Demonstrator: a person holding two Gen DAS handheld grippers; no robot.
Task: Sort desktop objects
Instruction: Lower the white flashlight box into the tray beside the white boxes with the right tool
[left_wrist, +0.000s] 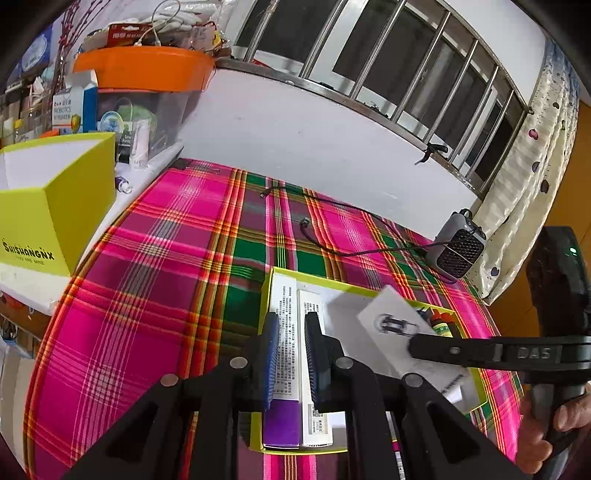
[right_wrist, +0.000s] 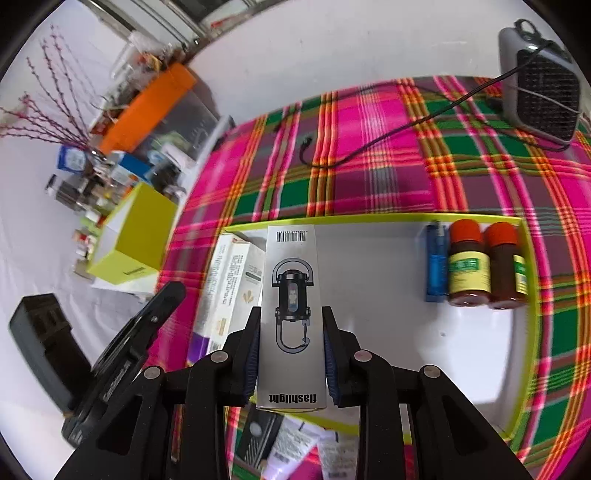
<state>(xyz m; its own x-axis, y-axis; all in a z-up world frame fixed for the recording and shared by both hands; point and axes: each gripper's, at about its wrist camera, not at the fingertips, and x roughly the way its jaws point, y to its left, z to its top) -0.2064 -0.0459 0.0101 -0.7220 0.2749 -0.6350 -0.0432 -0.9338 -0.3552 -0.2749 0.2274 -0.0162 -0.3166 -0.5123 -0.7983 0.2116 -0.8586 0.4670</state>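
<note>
Seen from the left wrist, the left gripper (left_wrist: 290, 354) is hovering with its jaws drawn to their narrowest and nothing between the pads, above two cartons (left_wrist: 297, 369) lying side by side at the left end of a lime-rimmed tray (left_wrist: 476, 384) on a plaid tablecloth (left_wrist: 155, 266). From the right wrist, the right gripper (right_wrist: 290, 350) is clamping a silver flashlight box (right_wrist: 291, 306) over the tray's white floor, while a blue lighter (right_wrist: 436, 258) and two orange-capped bottles (right_wrist: 469, 262) are lying against its right wall.
</note>
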